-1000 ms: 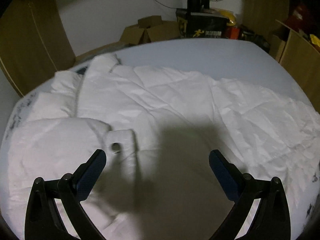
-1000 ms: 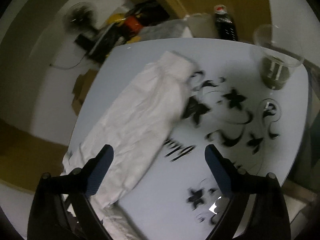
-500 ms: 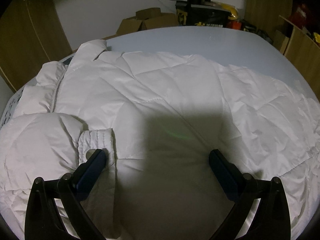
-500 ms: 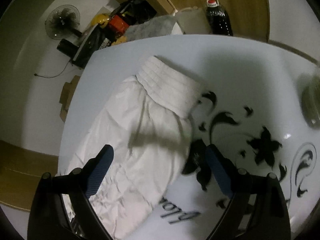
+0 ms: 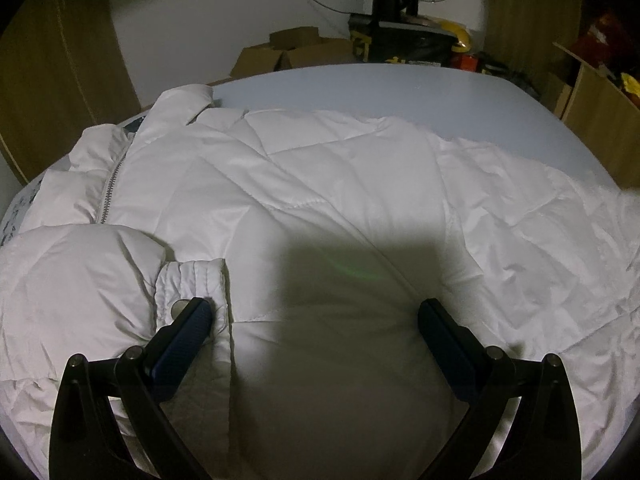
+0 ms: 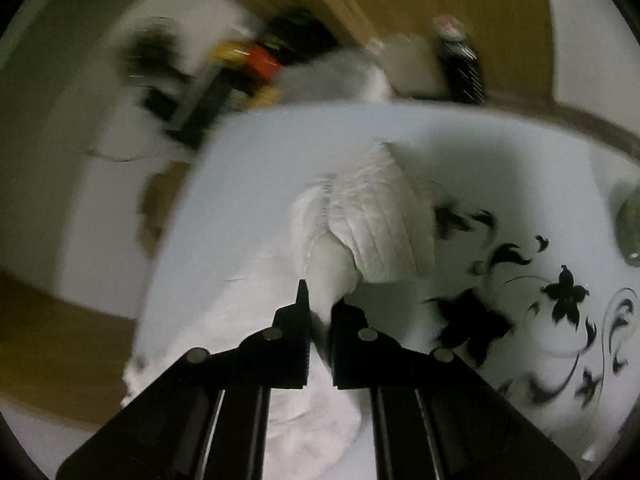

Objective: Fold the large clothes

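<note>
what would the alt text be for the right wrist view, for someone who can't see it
The right claw is shut on a pinch of the white jacket sleeve, its ribbed cuff bunched just beyond the tips. The sleeve lies on a pale table printed with black flowers. The background is motion-blurred clutter against a wall.

White quilted jacket [image 5: 320,184] on pale blue table [image 6: 500,160] with black floral print.
</note>
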`<state>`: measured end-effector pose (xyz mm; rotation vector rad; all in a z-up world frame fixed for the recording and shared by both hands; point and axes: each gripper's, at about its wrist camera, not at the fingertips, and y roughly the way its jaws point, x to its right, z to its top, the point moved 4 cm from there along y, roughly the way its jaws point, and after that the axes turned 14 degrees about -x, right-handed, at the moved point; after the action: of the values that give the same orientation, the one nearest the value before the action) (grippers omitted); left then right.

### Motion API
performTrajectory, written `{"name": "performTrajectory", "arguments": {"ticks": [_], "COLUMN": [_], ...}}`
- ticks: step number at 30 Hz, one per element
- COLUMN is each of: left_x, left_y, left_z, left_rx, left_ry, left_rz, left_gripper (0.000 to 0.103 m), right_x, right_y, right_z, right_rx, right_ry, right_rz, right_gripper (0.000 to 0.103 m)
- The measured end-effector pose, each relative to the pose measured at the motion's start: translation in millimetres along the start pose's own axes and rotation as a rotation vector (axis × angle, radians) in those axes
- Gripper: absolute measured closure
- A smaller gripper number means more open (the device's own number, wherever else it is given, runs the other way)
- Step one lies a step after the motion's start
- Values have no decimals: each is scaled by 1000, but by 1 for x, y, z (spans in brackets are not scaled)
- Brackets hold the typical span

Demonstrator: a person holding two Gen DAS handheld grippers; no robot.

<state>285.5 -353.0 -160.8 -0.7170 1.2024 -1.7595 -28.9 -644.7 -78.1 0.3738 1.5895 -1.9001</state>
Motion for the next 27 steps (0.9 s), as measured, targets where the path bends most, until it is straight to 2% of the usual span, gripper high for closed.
{"name": "performTrajectory", "arguments": {"ticks": [4,7,11,16,20,24,26,27], "left_x": [-21,-46,-108,-199,-262,-299,-307,-307], "left_y": [-41,-80,-120,-140,-141,-134,-135,-137], "left_z": [-14,-33,-82,-165,-229,-275,-291,-297], "left_rx": [19,48,60,31,1,-29,-26,-13], "left_ry": [-52,-58,-93,-220,-348,-454,-468,-460], "left_rz": [-116,-127,-124,-169,-184,-208,-249,-259], "left_gripper": [0,0,0,0,0,0,0,0], "right_x": [-87,-160,-232,-306,-356,-368,-359,-353], "right_y": [-61,-99,-102,-44,21,102,149,164], "right_z": [-44,-93,-154,-231,-317,-418,-462,-476], "right_rx": [66,97,67,-86,-224,-350,-411,-444], "right_ry": [-191,-356,-497,-585,-692,-807,-846,-867], "right_rz": [129,210,235,243,203,74,-26,-71], "right_gripper": [96,96,96,96,96,96,89,76]}}
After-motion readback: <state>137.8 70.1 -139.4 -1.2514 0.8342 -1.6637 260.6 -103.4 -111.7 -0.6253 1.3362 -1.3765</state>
